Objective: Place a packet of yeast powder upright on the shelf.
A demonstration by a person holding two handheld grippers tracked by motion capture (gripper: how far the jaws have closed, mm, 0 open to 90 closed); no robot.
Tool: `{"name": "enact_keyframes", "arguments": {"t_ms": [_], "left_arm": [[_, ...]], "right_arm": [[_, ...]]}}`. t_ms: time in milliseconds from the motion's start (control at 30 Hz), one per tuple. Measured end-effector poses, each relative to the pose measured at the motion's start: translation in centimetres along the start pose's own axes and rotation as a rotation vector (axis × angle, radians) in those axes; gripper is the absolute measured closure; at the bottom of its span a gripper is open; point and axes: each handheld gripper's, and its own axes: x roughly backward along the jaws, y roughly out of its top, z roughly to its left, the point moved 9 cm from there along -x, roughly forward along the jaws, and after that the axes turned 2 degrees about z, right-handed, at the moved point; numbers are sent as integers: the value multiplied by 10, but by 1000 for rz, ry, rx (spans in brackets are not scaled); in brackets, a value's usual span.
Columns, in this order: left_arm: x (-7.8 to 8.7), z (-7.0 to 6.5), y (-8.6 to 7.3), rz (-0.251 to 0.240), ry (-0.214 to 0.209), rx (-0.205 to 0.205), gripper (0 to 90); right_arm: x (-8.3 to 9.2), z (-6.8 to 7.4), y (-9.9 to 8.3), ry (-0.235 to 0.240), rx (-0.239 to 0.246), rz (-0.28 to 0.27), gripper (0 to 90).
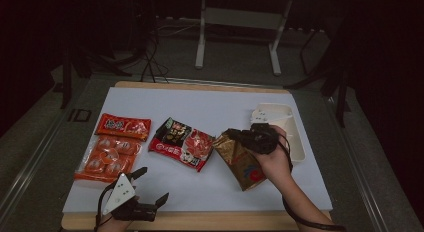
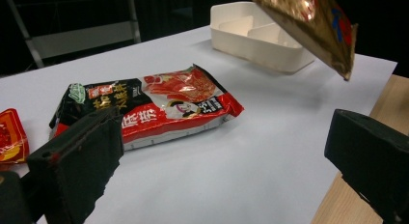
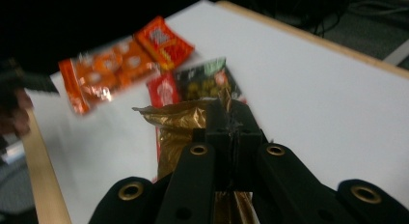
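Observation:
My right gripper is shut on the top edge of a gold-brown snack packet, which hangs tilted above the white sheet. In the right gripper view the black jaws pinch the crinkled gold packet. The same gold packet hangs in the air at the top right of the left gripper view. My left gripper rests near the table's front left edge. It is open with nothing between its jaws, and it faces a red and black noodle packet.
The noodle packet lies mid-sheet. Two orange-red snack packets lie at the left. A white divided tray sits at the right. The wooden table edge runs along the front.

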Motion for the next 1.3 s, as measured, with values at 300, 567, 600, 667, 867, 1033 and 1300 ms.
{"name": "enact_keyframes", "arguments": {"t_ms": [300,567,600,667,867,1033,1300], "left_arm": [[-1,-1,0,2,-3,1,8],[0,0,0,0,-3,3,8],[0,0,0,0,-4,3,8],[0,0,0,0,-3,3,8],[0,0,-1,1,-6,6,8],[-1,0,-1,2,-6,5,8],[-1,0,-1,3,-6,8,8]], "right_arm": [[21,-22,25,-1,-48,-123,889],[35,-55,42,-55,-98,-212,888],[36,-59,43,-62,-99,-218,888],[37,-63,44,-69,-94,-216,887],[42,-89,48,-101,-86,-242,887],[51,-109,53,-152,-71,-276,887],[63,-137,64,-208,-72,-334,887]]}}
